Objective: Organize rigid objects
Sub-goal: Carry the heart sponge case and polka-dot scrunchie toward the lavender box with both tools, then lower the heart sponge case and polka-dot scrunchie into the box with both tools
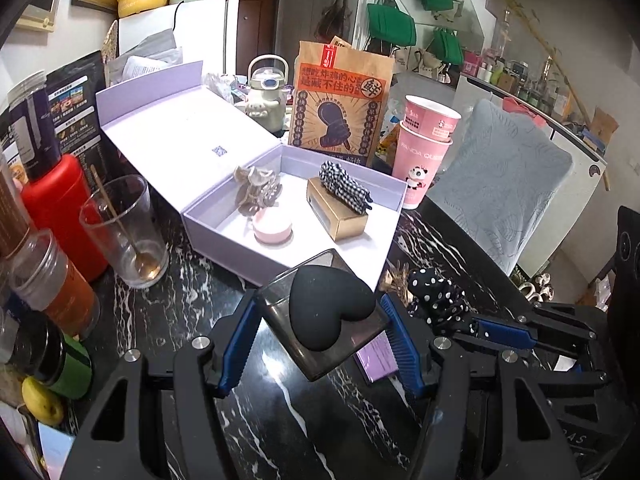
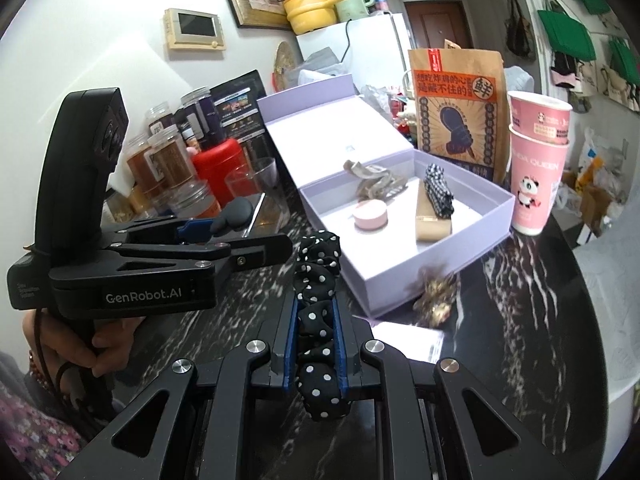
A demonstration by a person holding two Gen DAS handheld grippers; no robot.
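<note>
My left gripper is shut on a smoky clear case holding a black heart-shaped sponge, held just above the dark marble table in front of the open lilac box. My right gripper is shut on a black polka-dot scrunchie, also near the box's front corner. The box contains a clear hair claw, a pink round compact, a gold carton and a gingham bow. A gold hair clip lies on the table beside the box.
A glass with a spoon, a red canister and several jars crowd the left. Behind the box stand a paper bag and stacked pink cups. A white card lies by the box. A person's hand grips the left tool.
</note>
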